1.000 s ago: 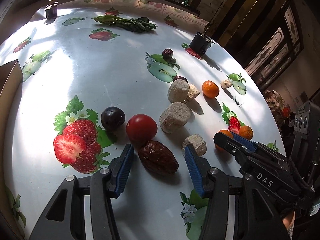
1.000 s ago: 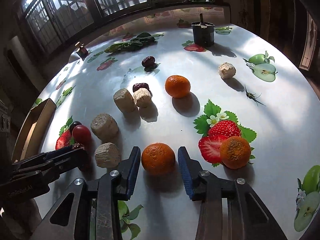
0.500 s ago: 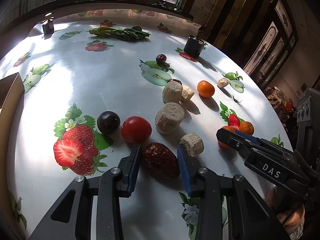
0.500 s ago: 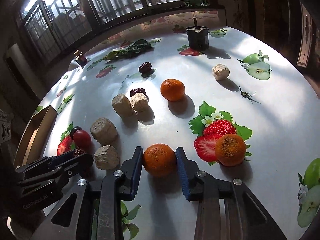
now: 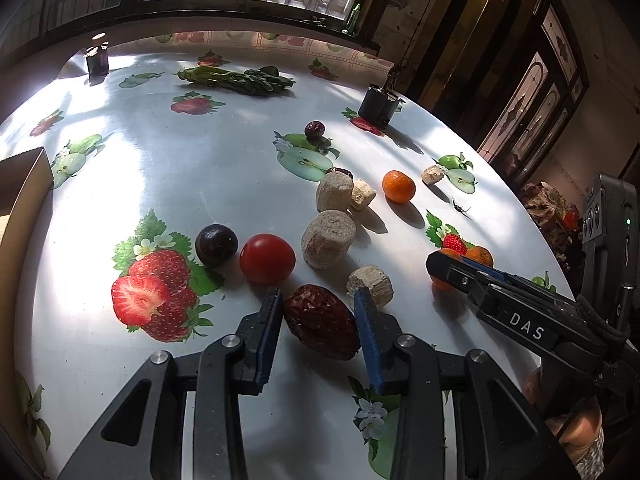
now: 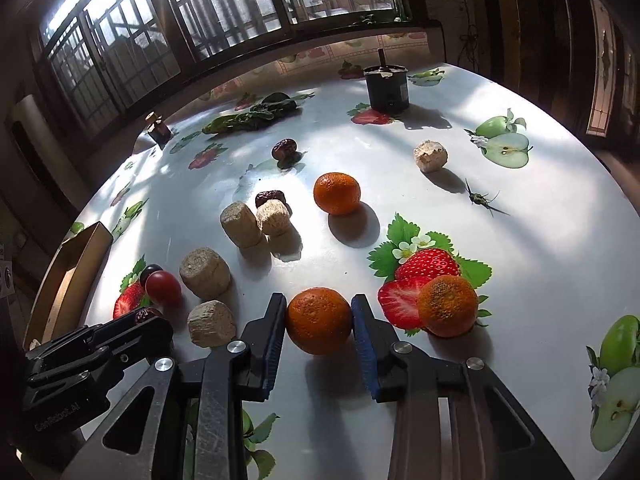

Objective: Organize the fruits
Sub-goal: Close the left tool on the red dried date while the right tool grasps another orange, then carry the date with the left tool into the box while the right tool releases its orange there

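My left gripper point(image 5: 318, 312) is shut on a wrinkled brown date point(image 5: 320, 328), both blue pads pressed to its sides just above the table. A red tomato point(image 5: 267, 258) and a dark plum point(image 5: 216, 245) lie just beyond it. My right gripper point(image 6: 319, 316) is shut on an orange mandarin point(image 6: 319, 320), held low over the cloth. A second mandarin point(image 6: 448, 306) rests to its right on a printed strawberry, and a third point(image 6: 337, 193) lies farther back. In the right wrist view my left gripper point(image 6: 148, 322) shows at the lower left.
Several beige cylindrical chunks point(image 5: 329, 239) are scattered mid-table, one point(image 5: 370, 290) touching my left gripper's right finger. A cardboard box point(image 5: 22, 184) sits at the left edge. Farther back lie leafy greens point(image 5: 236, 80), a black pot point(image 6: 387, 87), a small dark jar point(image 5: 97, 60) and more dates point(image 6: 285, 149).
My left gripper's jaws closed in from wide apart onto the date. The right gripper tightened slightly on the mandarin. Both views tilted up a little.
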`<act>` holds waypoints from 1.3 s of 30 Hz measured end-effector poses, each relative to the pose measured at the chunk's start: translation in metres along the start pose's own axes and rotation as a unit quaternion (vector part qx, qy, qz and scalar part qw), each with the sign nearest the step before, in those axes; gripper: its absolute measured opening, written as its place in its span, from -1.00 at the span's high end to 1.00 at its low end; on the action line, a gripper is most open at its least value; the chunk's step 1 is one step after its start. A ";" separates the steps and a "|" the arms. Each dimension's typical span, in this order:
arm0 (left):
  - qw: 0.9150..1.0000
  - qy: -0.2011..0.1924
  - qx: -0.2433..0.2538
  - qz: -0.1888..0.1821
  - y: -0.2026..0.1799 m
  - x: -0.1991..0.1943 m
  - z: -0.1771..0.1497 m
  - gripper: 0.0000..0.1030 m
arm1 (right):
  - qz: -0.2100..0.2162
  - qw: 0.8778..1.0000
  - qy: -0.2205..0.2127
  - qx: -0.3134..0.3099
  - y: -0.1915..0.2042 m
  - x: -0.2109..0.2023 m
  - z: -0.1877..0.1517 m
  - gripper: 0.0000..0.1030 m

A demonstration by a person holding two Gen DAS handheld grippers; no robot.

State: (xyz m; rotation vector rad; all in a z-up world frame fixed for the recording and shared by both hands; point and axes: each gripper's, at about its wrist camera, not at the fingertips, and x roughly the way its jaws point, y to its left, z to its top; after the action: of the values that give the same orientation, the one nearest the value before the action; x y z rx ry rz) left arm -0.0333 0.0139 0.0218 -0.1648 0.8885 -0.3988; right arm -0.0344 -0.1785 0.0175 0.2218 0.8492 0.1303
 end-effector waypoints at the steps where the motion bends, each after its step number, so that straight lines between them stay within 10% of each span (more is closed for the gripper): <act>1: 1.000 -0.002 -0.001 -0.001 0.000 -0.002 -0.001 0.31 | 0.000 1.000 -0.002 0.003 0.000 -0.001 -0.001 0.31; 20: 0.994 -0.100 -0.033 -0.013 0.039 -0.129 -0.020 0.30 | -0.030 0.998 -0.043 -0.014 0.025 -0.032 -0.020 0.31; 39: 0.975 -0.200 -0.058 0.080 0.126 -0.250 -0.002 0.30 | 0.094 0.990 -0.059 -0.090 0.133 -0.104 0.010 0.30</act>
State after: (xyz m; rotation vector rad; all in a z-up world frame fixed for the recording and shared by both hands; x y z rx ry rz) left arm -0.1422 0.2300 0.1627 -0.2693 0.5217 -0.1526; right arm -0.0984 -0.0719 0.1322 0.1386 0.6938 0.3657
